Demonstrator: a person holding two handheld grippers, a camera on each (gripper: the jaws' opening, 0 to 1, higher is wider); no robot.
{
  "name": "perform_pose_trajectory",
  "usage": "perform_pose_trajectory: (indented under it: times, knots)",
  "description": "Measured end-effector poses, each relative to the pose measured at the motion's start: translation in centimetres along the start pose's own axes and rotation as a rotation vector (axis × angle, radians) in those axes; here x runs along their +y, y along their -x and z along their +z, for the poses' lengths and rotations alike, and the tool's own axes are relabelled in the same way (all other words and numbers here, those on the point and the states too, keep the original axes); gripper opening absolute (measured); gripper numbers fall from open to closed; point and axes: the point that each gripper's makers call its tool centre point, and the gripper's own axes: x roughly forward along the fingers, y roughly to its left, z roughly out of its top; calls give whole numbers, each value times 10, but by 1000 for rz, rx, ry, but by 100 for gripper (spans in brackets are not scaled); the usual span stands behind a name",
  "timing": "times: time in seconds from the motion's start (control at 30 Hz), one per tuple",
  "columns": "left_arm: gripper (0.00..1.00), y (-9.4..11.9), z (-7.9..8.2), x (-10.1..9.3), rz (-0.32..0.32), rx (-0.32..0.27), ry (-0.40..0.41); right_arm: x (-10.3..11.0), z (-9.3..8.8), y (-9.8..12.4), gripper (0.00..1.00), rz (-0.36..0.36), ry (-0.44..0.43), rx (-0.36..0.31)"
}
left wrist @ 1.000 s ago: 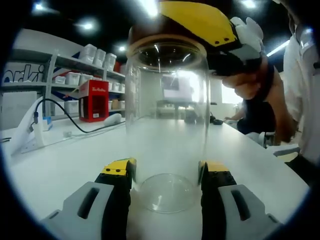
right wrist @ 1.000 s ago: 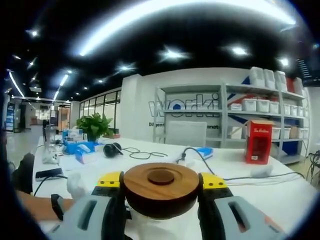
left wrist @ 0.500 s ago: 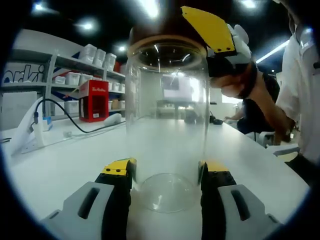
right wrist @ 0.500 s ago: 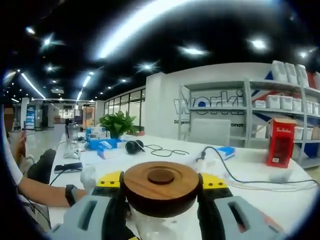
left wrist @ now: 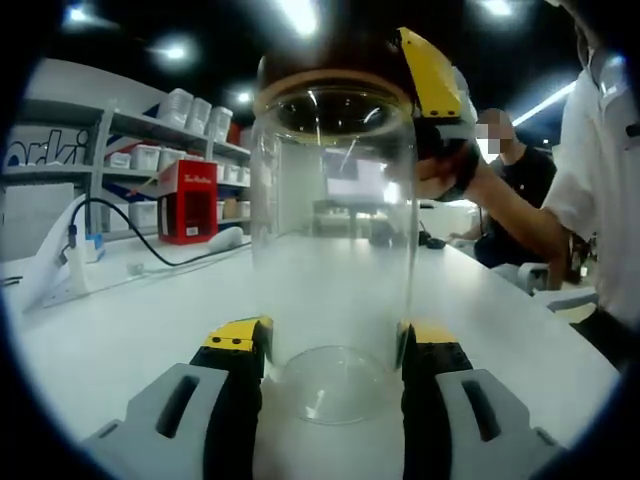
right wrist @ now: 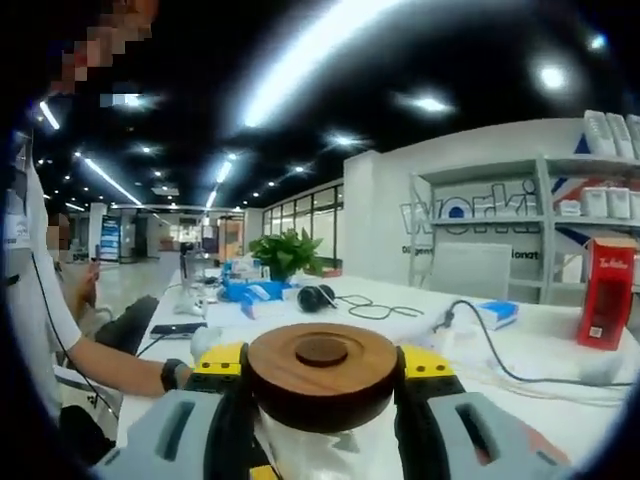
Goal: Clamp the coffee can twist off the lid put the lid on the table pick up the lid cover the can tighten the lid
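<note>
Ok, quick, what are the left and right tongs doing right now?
Left tongs: closed on the glass can, near its base.
Right tongs: closed on the wooden lid.

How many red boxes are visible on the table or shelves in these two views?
1, probably: a red box stands by the shelves in the left gripper view, and the red box at the right edge of the right gripper view looks like the same one. Others may be hidden.
</note>
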Motion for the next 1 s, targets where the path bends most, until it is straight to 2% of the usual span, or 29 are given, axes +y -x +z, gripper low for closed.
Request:
perform_pose_trajectory:
  times: [0.2,0.27,0.47,0.87,1.0]
  knots:
    - [46,0,0,-1,-1,0,-2,4,0,-1,52,140,3,17]
    - [46,1,0,0,-1,0,-2,5,0,-1,52,196,-33,2]
    - [46,1,0,0,0,0,-2,4,-1,-2,52,260,-26,1]
    - [46,1,0,0,-2,0,-2,8,-1,-2,52,486,-33,-4]
    - [46,0,0,0,-4,0,-2,9,0,-3,52,534,-50,3]
